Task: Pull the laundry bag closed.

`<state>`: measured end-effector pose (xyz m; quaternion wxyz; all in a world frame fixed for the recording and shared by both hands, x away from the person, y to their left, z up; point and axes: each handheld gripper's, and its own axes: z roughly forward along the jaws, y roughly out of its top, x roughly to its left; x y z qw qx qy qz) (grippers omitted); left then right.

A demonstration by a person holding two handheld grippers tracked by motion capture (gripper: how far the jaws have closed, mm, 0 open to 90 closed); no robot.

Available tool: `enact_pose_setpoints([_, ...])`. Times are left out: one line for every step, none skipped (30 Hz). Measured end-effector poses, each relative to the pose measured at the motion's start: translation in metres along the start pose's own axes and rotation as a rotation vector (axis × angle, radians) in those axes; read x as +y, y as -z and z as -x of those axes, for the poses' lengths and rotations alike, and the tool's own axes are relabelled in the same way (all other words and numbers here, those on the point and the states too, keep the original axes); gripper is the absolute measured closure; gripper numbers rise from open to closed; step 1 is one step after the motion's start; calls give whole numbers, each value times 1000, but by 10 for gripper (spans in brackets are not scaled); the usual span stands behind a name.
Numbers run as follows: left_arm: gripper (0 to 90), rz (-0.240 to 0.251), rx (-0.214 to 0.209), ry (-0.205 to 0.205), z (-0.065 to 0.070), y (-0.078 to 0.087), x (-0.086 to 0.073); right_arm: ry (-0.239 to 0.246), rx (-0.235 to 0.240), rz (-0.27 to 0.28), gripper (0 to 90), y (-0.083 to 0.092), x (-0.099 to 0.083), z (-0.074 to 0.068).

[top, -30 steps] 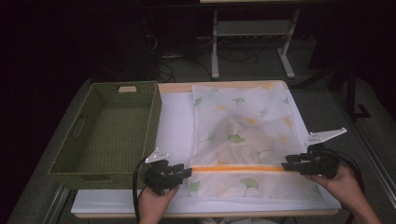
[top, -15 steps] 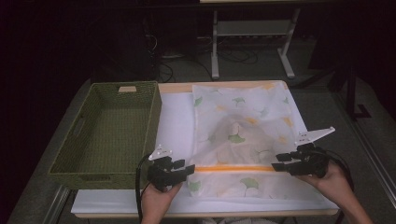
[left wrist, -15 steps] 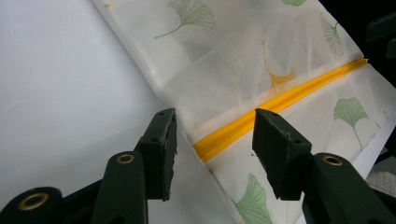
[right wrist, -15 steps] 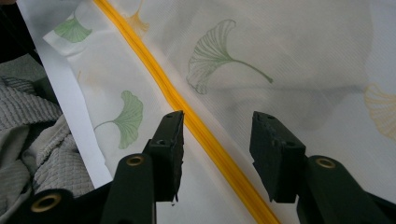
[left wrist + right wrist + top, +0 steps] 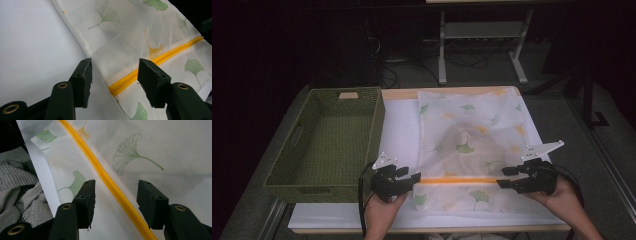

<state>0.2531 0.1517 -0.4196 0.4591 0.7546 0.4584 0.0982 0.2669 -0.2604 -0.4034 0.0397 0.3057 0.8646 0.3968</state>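
Observation:
A white mesh bag [image 5: 472,130] printed with green and yellow ginkgo leaves lies flat on the white table cover [image 5: 399,130]. A yellow zipper [image 5: 457,180] runs across its near end, and something bulges inside it at the middle. My left gripper [image 5: 414,178] sits at the zipper's left end, my right gripper [image 5: 504,177] at its right end. In the left gripper view the left gripper [image 5: 113,72] is open, its jaws just widened, with the zipper's end [image 5: 125,81] between them untouched. The right gripper [image 5: 115,191] has also just widened and straddles the zipper [image 5: 110,182] without pressing it.
An empty green woven basket [image 5: 327,140] stands left of the bag, its wall close to my left gripper. A metal stand [image 5: 442,45] rises on the dark floor beyond the table. Grey ribbed cloth [image 5: 20,195] shows past the table's near edge in the right gripper view.
Both grippers' jaws stand wider apart than before. The right gripper has moved left to the bag's right edge. The left hand has stayed in place.

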Motion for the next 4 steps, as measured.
enact_pose_setpoints([446, 0, 1, -3, 0, 0, 0, 0, 0, 0, 471, 0, 0, 0])
enact_pose_setpoints([442, 2, 4, -7, 0, -1, -1, 5, 1, 1, 466, -2, -2, -2])
enact_pose_setpoints([438, 2, 4, -7, 0, -1, -1, 5, 1, 1, 466, -2, -2, -2])
enact_pose_setpoints([438, -3, 5, -14, 0, -2, -2, 8, 0, 0, 461, -2, -2, -3])
